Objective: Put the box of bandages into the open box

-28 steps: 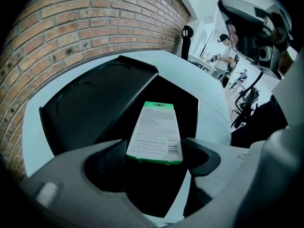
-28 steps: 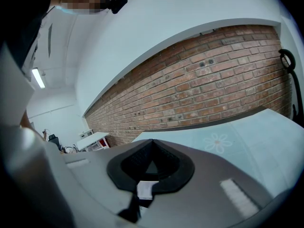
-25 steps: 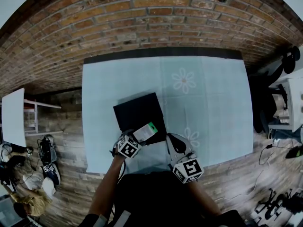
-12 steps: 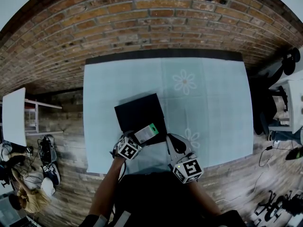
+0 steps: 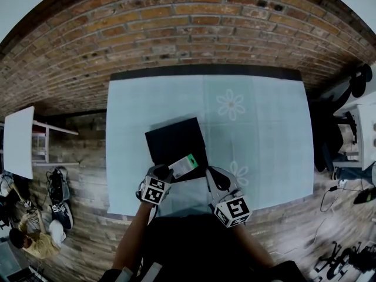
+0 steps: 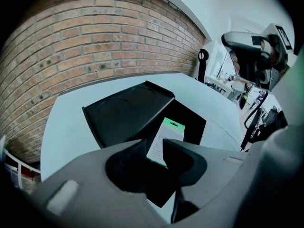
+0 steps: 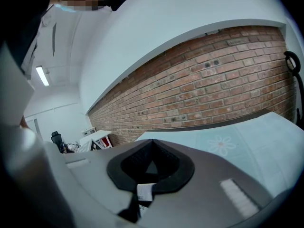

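A white bandage box with a green end lies inside the open black box, near its front edge. In the left gripper view the bandage box rests on the black box's base, beside the raised lid. My left gripper sits just short of the bandage box. Its jaws are closing with a narrow gap and nothing between them. My right gripper hovers at the table's near edge, shut and empty.
The pale blue tablecloth with flower prints covers the table up to a brick wall. A white side table and bags stand on the wooden floor at left. Chairs and cables crowd the right.
My left gripper has drawn back toward me from the bandage box, which stays lying in the black box. The right gripper has not moved.
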A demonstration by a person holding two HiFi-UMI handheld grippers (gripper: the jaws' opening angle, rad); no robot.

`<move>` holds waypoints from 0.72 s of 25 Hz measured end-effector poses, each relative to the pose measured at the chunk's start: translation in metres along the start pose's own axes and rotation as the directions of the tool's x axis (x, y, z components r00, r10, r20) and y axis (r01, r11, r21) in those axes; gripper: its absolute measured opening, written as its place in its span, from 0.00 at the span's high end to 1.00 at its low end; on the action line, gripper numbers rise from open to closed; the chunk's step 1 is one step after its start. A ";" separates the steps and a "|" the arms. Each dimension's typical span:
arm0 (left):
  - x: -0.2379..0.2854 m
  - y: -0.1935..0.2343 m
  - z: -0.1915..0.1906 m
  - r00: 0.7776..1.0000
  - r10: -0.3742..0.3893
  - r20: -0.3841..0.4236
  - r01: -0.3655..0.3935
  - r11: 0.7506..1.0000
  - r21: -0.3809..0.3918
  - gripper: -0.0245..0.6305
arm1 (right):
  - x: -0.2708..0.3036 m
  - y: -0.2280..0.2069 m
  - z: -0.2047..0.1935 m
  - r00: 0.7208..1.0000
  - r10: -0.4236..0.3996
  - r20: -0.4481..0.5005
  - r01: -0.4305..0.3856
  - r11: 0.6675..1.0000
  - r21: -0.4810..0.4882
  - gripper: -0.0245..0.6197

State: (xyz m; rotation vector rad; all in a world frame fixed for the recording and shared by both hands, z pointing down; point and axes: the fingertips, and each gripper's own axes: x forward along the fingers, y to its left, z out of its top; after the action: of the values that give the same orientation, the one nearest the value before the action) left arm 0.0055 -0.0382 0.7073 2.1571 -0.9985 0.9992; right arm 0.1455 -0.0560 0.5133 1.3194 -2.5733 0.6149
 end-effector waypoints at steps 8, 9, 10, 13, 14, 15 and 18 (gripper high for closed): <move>-0.040 0.008 0.014 0.981 0.139 0.133 -0.134 0.990 -0.049 0.94 | 0.001 0.012 0.002 1.000 0.031 -0.007 -0.031 0.999 -0.024 0.96; -0.045 0.008 0.015 0.978 0.156 0.140 -0.148 0.987 -0.064 0.95 | 0.001 0.014 0.002 0.999 0.034 -0.009 -0.034 0.999 -0.027 0.96; -0.050 0.009 0.015 0.975 0.171 0.142 -0.161 0.984 -0.081 0.95 | 0.000 0.015 0.002 0.999 0.037 -0.011 -0.038 0.999 -0.029 0.96; -0.062 0.008 0.018 0.971 0.188 0.149 -0.165 0.974 -0.155 0.95 | 0.000 0.019 0.001 0.999 0.047 -0.020 -0.047 0.998 -0.036 0.96; -0.066 0.007 0.020 0.969 0.187 0.163 -0.156 0.971 -0.183 0.95 | 0.000 0.021 0.001 0.999 0.049 -0.023 -0.050 0.998 -0.037 0.96; -0.073 0.006 0.025 0.965 0.188 0.184 -0.149 0.967 -0.204 0.95 | 0.000 0.023 0.001 0.998 0.051 -0.026 -0.052 0.998 -0.038 0.96; -0.095 0.006 0.041 0.943 0.209 0.257 -0.150 0.961 -0.232 0.95 | -0.001 0.029 0.004 0.998 0.055 -0.022 -0.056 0.997 -0.045 0.96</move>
State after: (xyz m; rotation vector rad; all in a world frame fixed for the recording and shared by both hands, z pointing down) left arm -0.0259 -0.0345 0.6083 2.0938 -1.3920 0.6410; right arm 0.1225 -0.0420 0.5014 1.2249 -2.5991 0.5732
